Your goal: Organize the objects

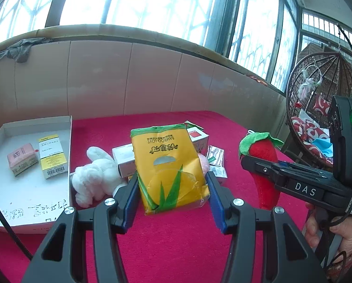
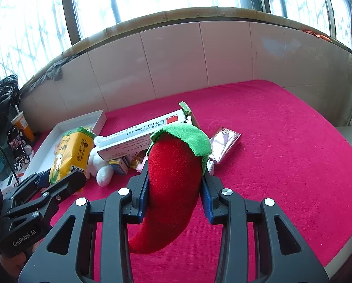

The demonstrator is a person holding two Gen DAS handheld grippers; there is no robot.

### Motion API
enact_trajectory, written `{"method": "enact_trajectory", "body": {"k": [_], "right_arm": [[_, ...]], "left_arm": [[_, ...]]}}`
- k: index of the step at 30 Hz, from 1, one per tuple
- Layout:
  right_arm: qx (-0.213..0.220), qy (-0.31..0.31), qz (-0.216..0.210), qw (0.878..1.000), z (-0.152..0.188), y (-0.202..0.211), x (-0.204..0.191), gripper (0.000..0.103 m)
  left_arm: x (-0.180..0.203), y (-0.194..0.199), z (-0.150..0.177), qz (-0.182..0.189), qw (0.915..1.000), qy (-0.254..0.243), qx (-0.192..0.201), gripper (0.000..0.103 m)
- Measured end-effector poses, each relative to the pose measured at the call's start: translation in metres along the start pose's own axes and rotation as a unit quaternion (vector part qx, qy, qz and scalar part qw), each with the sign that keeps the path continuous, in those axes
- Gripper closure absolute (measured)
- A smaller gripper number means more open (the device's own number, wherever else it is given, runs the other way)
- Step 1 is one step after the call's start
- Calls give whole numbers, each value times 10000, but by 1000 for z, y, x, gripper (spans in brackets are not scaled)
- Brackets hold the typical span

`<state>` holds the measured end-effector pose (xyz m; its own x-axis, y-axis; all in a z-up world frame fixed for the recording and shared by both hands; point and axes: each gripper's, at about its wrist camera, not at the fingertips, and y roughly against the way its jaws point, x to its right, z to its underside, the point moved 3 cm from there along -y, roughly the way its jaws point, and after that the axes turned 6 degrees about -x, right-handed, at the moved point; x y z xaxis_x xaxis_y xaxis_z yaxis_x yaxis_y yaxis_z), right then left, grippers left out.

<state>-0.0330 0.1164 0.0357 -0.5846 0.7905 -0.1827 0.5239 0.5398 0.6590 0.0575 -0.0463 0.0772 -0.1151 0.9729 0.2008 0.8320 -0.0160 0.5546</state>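
On yellow tissue pack, "BAMBOO LOVE"

White tray: near edge and left corner cut off by the left gripper's body and the frame; handwriting on its floor partly covered.
White plush toy: rear part hidden behind yellow tissue pack.
Boxes behind the pack: mostly covered, small print unreadable.
Sealant box: right end hidden behind red plush chili.
Small blue-yellow box: label too small to read.
Hanging chair: cut off by the right gripper.
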Motion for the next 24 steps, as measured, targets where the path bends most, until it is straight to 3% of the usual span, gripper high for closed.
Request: {"method": "enact_trajectory", "body": {"k": [24], "right_arm": [[42,241,-246,9994,-9,-7,-37,67]], "left_arm": [[-57,28,-14,-441,9964,589,421,50]]}}
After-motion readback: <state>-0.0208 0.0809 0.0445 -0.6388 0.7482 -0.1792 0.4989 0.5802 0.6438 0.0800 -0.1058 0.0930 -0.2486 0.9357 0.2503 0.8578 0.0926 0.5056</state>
